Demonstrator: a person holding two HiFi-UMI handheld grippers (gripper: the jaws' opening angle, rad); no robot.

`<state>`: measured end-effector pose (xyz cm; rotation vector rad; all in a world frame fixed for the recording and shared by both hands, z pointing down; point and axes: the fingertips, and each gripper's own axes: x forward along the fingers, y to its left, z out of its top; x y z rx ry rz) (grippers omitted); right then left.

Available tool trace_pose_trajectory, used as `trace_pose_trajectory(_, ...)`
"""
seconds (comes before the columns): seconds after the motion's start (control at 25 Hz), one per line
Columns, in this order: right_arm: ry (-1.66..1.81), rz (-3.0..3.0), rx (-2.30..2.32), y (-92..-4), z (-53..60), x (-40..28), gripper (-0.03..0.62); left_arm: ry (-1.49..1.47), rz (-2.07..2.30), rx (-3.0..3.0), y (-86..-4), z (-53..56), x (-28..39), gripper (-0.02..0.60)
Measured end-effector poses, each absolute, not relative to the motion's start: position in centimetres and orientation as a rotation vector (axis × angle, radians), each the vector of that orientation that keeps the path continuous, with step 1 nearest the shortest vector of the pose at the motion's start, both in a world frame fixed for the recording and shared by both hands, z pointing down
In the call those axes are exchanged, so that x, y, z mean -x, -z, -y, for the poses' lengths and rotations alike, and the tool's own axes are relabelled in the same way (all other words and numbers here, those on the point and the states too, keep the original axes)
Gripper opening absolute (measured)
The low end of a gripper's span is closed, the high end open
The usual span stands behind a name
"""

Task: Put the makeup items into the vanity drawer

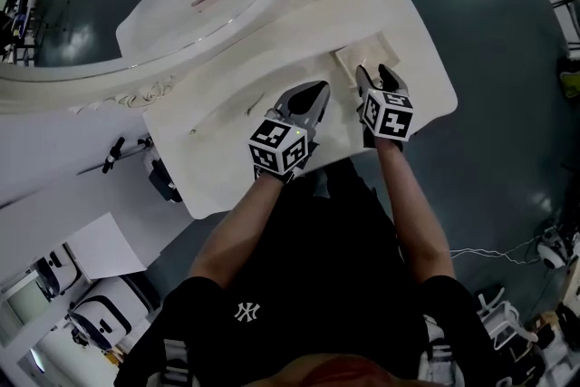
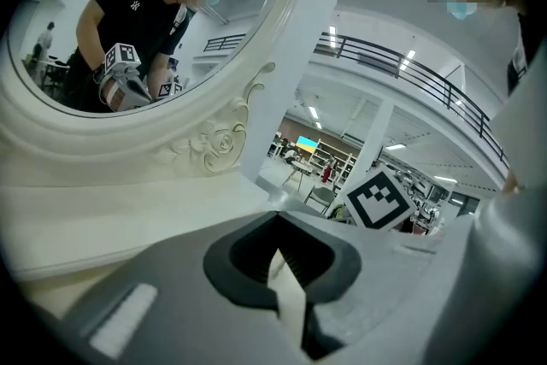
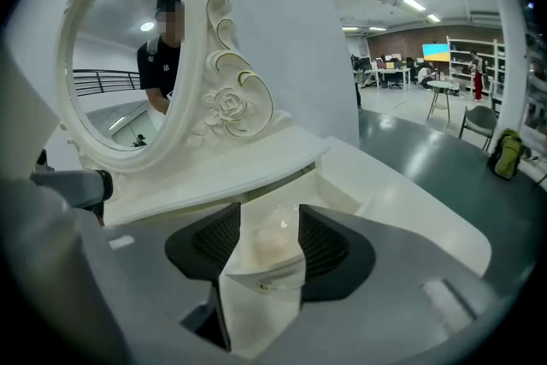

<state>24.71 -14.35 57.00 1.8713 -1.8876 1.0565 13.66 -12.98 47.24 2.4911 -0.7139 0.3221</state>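
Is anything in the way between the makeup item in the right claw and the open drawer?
Nothing visible is. The right claw holds the makeup item just above the open drawer, with nothing between them.

Left claw (image 1: 320,89) closed empty, right claw (image 1: 374,73) (forearms outstretched) clamped on clear knob (image 3: 275,237).

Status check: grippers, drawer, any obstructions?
Left gripper shut, empty. Right gripper shut on drawer knob; drawer open. Nothing blocking it.
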Motion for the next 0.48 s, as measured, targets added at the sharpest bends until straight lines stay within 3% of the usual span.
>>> trace_pose_trajectory(0.48, -0.976, 1.9, -1.896, -55.6, 14.6, -23.9, 0.172, -0.306, 0.738, -2.471, -47.5, 13.2, -12.3, 0.0)
